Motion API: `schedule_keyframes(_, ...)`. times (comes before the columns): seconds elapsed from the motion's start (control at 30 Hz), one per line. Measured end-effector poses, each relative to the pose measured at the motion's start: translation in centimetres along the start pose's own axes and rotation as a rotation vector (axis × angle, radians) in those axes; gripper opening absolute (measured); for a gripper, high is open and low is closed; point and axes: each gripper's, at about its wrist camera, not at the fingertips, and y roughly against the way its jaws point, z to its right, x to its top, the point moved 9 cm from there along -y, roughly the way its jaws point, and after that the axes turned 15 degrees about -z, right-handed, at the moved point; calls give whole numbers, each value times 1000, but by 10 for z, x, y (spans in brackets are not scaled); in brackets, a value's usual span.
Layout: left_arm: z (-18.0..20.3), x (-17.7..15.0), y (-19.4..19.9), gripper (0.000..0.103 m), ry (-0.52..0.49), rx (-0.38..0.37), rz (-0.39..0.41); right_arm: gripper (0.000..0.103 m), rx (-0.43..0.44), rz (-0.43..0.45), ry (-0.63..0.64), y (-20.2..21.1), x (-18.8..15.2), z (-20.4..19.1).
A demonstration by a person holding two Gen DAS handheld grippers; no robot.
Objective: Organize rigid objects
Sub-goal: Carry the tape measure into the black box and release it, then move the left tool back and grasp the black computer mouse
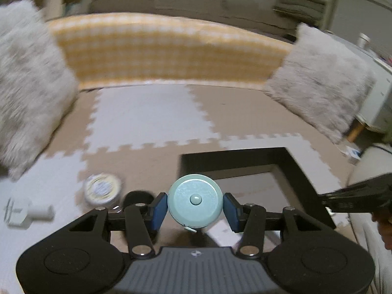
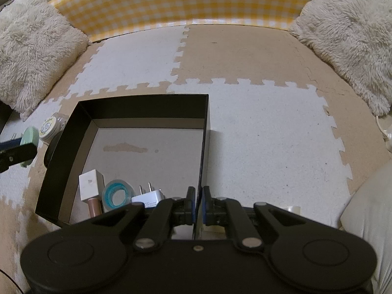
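My left gripper [image 1: 195, 207] is shut on a round pale-green tape measure [image 1: 194, 201], held above the floor just left of the black box [image 1: 289, 161]. In the right wrist view the tape measure [image 2: 30, 134] shows at the far left. My right gripper [image 2: 199, 204] is shut on the right wall of the black box [image 2: 144, 105]. Inside the box lie a white block with a copper handle [image 2: 90, 186], a teal tape roll [image 2: 117, 196] and a white plug adapter [image 2: 148, 198].
A round tin [image 1: 102, 188] and a white plug [image 1: 24, 212] lie on the foam mat left of the box, with a black round object [image 1: 137, 197] beside them. Fluffy cushions [image 2: 31, 49] [image 2: 350, 31] flank a yellow checked barrier [image 2: 186, 0].
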Motion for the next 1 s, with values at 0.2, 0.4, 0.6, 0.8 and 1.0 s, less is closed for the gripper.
schedule_keyframes(0.2, 31, 3, -25, 50, -121, 5, -22, 6, -2, -1, 1, 0, 0, 0)
schedule_keyframes(0.4, 29, 6, -43, 51, -152, 52, 5, 6, -6, -2, 5, 0, 0, 1)
schedule_keyframes(0.6, 17, 3, -46, 70, -120, 57, -11, 6, -6, -4, 6, 0, 1, 0)
schedule_keyframes(0.8, 18, -5, -43, 91, -112, 13, -58, 6, -6, -4, 6, 0, 1, 0)
schedule_keyframes(1.0, 25, -6, -30, 101, -111, -1, -45, 6, -6, -4, 6, 0, 1, 0)
